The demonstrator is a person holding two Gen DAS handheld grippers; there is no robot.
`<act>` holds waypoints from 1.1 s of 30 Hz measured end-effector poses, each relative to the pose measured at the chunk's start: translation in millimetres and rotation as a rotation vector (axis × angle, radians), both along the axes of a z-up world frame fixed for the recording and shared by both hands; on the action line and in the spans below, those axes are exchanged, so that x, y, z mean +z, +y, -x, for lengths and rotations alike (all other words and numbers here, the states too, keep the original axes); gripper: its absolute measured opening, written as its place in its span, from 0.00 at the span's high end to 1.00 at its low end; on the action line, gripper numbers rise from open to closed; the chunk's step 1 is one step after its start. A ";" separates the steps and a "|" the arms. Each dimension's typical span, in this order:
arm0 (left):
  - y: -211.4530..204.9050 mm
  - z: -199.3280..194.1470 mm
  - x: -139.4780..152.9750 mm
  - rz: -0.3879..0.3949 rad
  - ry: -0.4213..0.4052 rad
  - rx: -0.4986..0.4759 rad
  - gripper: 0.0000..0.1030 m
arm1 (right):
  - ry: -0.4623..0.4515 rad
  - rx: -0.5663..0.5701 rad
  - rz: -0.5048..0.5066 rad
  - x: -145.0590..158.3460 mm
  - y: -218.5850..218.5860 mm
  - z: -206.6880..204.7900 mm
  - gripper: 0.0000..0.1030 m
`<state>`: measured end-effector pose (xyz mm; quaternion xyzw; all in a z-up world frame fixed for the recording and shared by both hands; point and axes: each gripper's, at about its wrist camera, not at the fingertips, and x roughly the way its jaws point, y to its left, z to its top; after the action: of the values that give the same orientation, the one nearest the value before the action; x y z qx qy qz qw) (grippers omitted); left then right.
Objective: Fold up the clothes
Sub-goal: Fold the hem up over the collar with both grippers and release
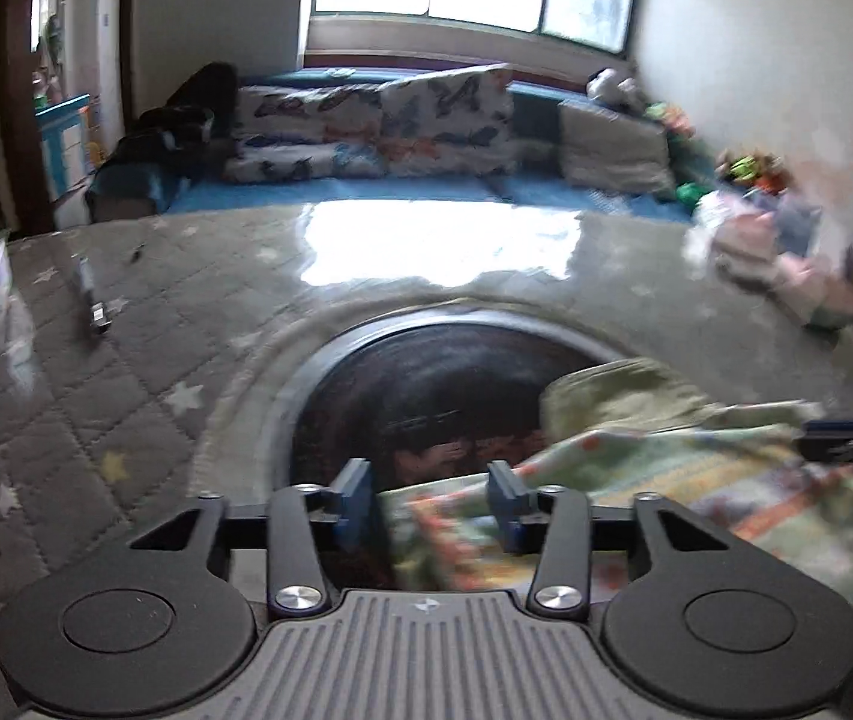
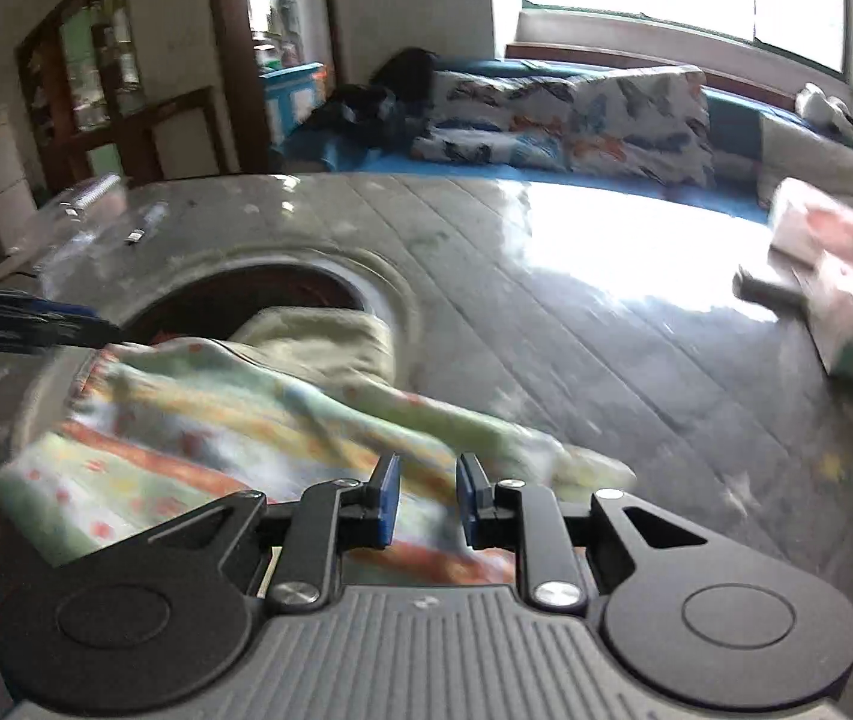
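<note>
Patterned garment (image 1: 666,498) (image 2: 198,420) being spread over dark round opening (image 1: 426,384) in grey quilted cover (image 1: 96,372). Left gripper (image 1: 433,498) being held with jaws parted, garment edge lying between blue pads. Right gripper (image 2: 426,495) likewise being held parted over garment; actual grip cannot be told.

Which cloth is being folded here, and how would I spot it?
Find the grey star-quilted table with a dark round hollow in it. The patterned garment lies partly over that hollow, pale green with orange and yellow bands, unlike the pinkish pile by the wall.
</note>
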<state>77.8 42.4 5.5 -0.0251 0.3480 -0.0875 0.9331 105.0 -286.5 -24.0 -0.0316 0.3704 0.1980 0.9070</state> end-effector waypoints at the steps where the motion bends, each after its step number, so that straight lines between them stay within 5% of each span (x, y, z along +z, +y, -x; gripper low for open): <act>1: -4.4 -0.3 0.0 0.007 0.002 -0.010 0.46 | 0.004 -0.025 -0.015 -2.7 -5.4 -2.7 0.82; 6: -25.2 -6.3 -3.5 0.039 0.025 -0.049 0.28 | -0.023 -0.090 -0.055 2.3 -17.0 -7.4 0.81; 11: -46.1 -12.3 -7.0 0.071 0.048 -0.088 0.18 | -0.044 -0.005 -0.055 7.1 5.7 -6.2 0.81; 15: -62.7 -17.1 -9.8 0.097 0.067 -0.120 0.14 | -0.024 0.043 -0.024 -2.5 28.5 -18.0 0.80; 21: -60.8 -39.9 -26.6 0.099 0.116 -0.037 0.14 | -0.034 0.041 -0.006 -2.4 39.0 -25.9 0.74; 26: -50.9 -45.0 -29.2 0.111 0.123 0.020 0.14 | -0.058 0.091 0.010 7.6 43.2 -6.9 0.68; 33: -51.6 -9.8 -12.3 0.126 0.067 -0.021 0.06 | -0.068 0.234 0.045 9.1 66.1 36.0 0.59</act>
<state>87.5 -9.2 -6.8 -0.0829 0.3732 -0.1179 0.9165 69.0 -220.4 -14.9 -0.1015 0.3376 0.2929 0.8888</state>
